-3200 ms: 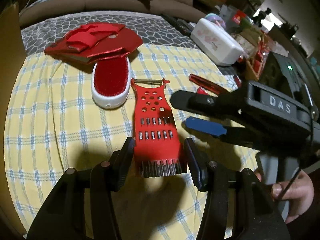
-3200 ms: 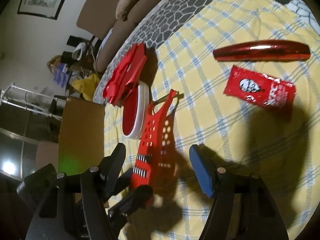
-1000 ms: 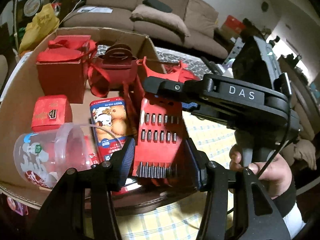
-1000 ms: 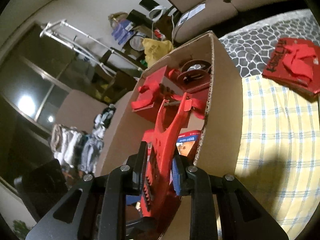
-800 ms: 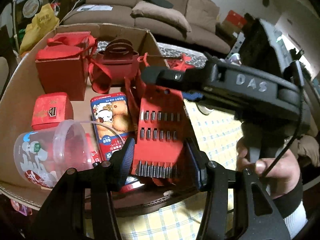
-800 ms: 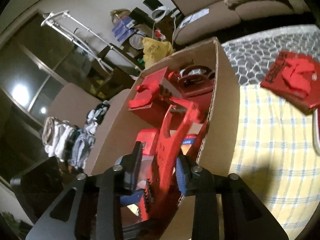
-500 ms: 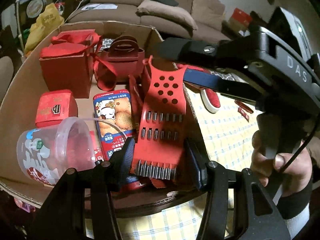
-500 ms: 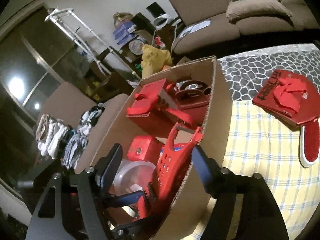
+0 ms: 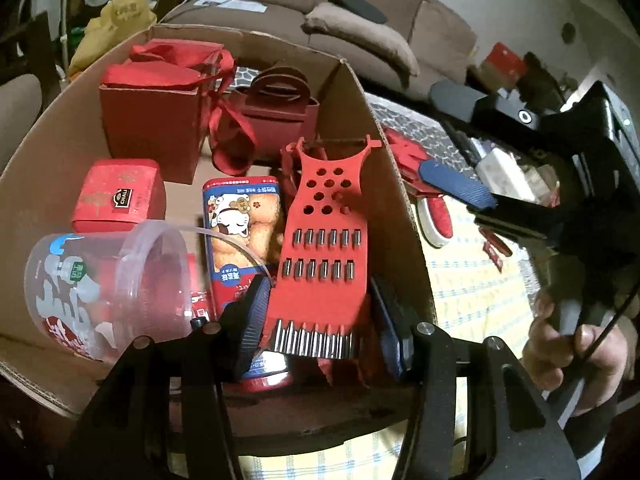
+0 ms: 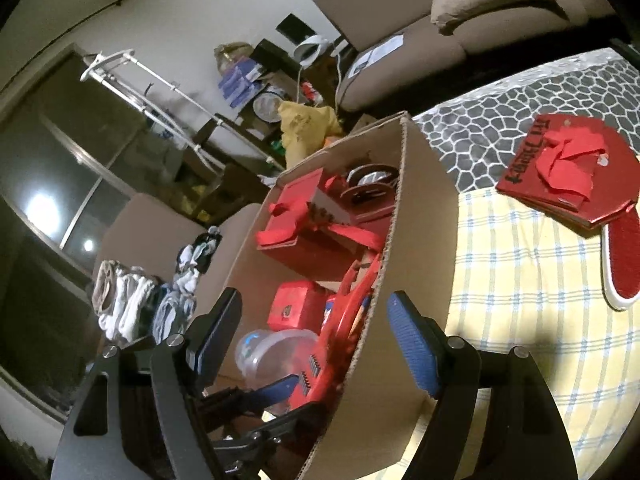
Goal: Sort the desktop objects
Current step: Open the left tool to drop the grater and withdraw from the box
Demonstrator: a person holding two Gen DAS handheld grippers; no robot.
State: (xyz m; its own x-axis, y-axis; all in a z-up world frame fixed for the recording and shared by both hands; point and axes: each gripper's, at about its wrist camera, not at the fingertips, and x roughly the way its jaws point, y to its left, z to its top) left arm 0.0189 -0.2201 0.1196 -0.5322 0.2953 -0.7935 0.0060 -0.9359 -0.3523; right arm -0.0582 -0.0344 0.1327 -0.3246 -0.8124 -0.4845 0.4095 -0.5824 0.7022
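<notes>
Left claw (image 9: pixel 320 320): your pads pinch the near, toothed end of the flat red plastic grater with metal blades (image 9: pixel 324 248).
Right claw (image 10: pixel 316 340): spread wide with nothing between the pads; its jaws have just been opening, and the grater's edge now lies below and clear of them, by the box wall.
Grater's place: it hangs inside the open brown cardboard box (image 9: pixel 392 184), tilted, its far handle end leaning toward the box's right wall, its body over the blue-and-red snack tin with a cartoon print (image 9: pixel 244 224).
Box contents: a clear plastic tub with printed sides (image 9: pixel 100 280) lies on its side at near left; a small red tin (image 9: pixel 120 200) and dark red gift boxes with ribbon (image 9: pixel 160 100) sit farther in.
Still on the surface: a red-and-white brush (image 10: pixel 624 256) and a stack of red paper cutouts (image 10: pixel 568 168) wait on the yellow checked cloth (image 10: pixel 520 280).
Risk, release: if you let go from this height, the grater will likely clatter onto the tin or prop against the wall, wasting room.
Risk, blades: dragging the toothed end across the tub could snag its thin rim.
Risk, right arm: your open claw straddles the box wall; a careless pull could catch the cardboard and shift the box.
</notes>
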